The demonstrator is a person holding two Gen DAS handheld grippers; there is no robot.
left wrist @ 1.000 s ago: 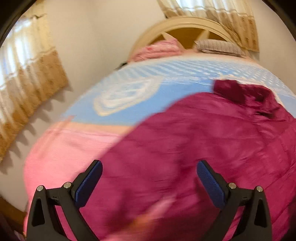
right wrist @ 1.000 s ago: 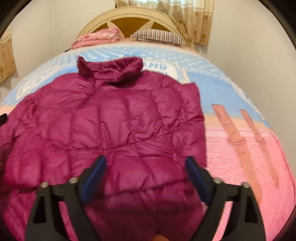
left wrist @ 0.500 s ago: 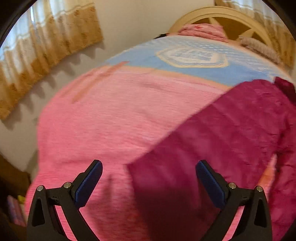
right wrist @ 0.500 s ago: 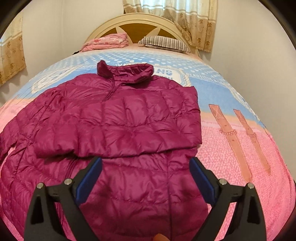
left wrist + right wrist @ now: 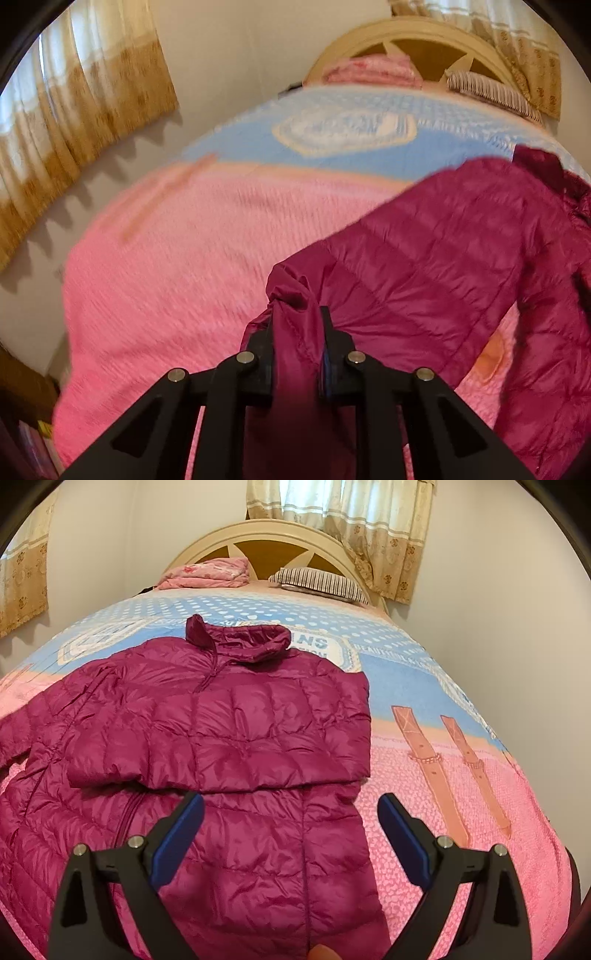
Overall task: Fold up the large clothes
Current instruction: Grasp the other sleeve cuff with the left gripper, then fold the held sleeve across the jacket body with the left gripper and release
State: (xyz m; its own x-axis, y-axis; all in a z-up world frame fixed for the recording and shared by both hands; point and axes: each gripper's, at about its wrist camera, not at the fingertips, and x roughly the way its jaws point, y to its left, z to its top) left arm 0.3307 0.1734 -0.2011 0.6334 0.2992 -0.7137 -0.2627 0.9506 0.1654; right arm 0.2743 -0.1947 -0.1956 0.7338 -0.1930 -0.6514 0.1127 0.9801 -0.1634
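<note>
A dark red quilted jacket (image 5: 236,746) lies spread across the middle of a bed, its collar (image 5: 240,638) toward the headboard and its hem toward me. One sleeve (image 5: 207,753) is folded across the chest, lying flat over the front. The other sleeve (image 5: 424,258) stretches out to the side over the pink part of the bedspread (image 5: 177,266).

My left tongs (image 5: 297,343) are closed on the cuff end of that outstretched sleeve; the red fabric is bunched up between the two fingers and bulges out past their tips. My right tongs (image 5: 290,834) are wide open with nothing between them, held over the lower front of the jacket, their blue pads (image 5: 177,840) apart on either side of the quilted cloth.

The bedspread under the jacket is pink near me and blue with white dots farther away (image 5: 391,672). At the far end stand a rounded cream headboard (image 5: 258,535), a striped pillow (image 5: 317,581) and a folded pink blanket (image 5: 207,572) beside it. Cream and tan curtains (image 5: 354,520) hang behind the headboard, and more curtains (image 5: 74,122) cover the wall to my left.
</note>
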